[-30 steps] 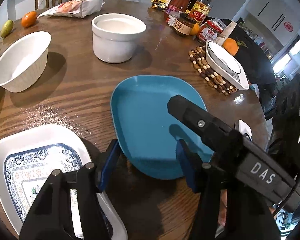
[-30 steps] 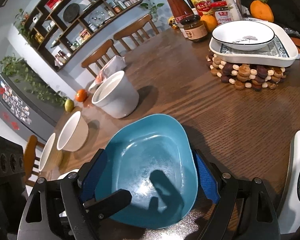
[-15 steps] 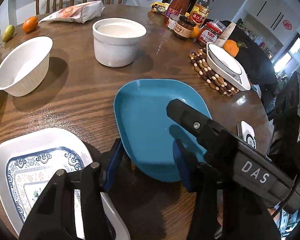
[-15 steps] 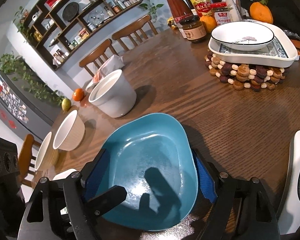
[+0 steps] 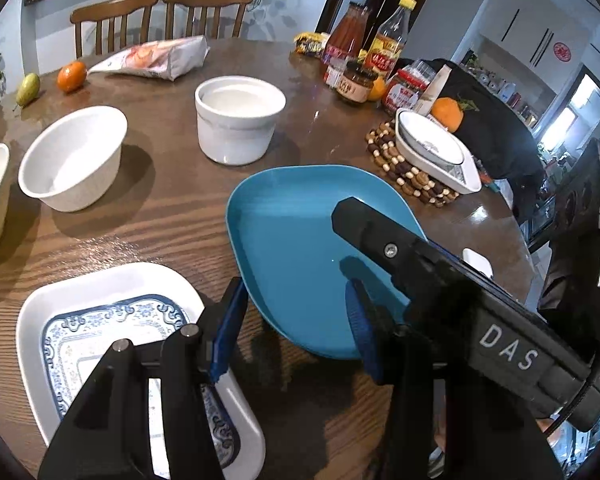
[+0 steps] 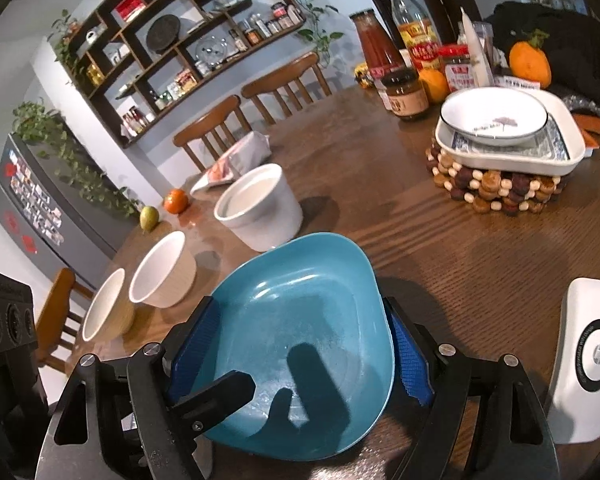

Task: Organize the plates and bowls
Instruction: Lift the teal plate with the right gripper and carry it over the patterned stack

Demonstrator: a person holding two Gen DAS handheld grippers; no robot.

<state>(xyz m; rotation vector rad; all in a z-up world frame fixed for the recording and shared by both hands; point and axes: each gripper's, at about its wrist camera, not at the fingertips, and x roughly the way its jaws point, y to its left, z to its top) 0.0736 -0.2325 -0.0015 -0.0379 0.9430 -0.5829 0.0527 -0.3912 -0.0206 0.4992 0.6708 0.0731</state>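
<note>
Three white bowls (image 5: 72,158) beyond blue plate (image 5: 300,248); patterned dish (image 5: 112,320) beside.

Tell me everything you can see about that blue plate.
The blue plate is a squarish, rounded-corner dish with a raised rim, glossy like glazed ceramic, and empty. The right gripper clasps its sides with blue pads; the left gripper clasps its near edge. Its near side looks raised off the wooden table.

I read "DAS" in white letters on black body of right tongs (image 5: 508,350), seen from left wrist view. Red labels on sauce jars (image 6: 458,74) and yellow-capped bottle (image 6: 414,36) carry characters, too small for me to read. White device (image 6: 590,360) ring text illegible.
</note>
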